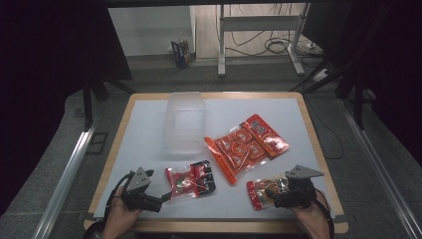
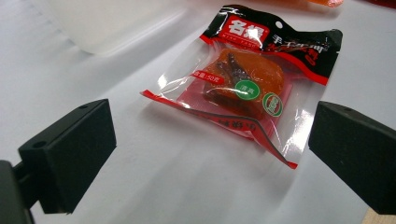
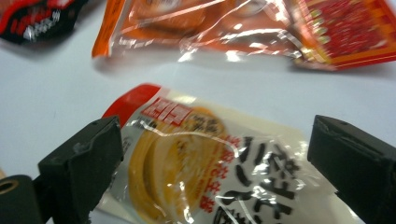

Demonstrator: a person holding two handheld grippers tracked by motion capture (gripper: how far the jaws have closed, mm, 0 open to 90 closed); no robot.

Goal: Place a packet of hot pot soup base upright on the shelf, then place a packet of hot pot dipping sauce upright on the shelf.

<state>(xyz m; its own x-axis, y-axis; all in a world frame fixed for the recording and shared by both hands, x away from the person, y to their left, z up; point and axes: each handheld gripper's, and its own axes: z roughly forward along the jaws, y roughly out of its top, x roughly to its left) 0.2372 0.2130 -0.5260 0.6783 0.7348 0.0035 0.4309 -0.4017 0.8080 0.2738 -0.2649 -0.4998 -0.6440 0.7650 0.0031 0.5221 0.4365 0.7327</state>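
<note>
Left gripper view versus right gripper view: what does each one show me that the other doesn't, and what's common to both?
Left gripper view alone: the clear plastic container at the top, and the whole red-and-black snack pack, lying flat just ahead of the left gripper, whose jaws stand wide apart and short of it.

Right gripper view alone: the yellow snack pouch lying between the open jaws of the right gripper.

Both: the white table sheet, a corner of the red-and-black pack, and some of the large orange multi-pack. Nothing is gripped.
</note>
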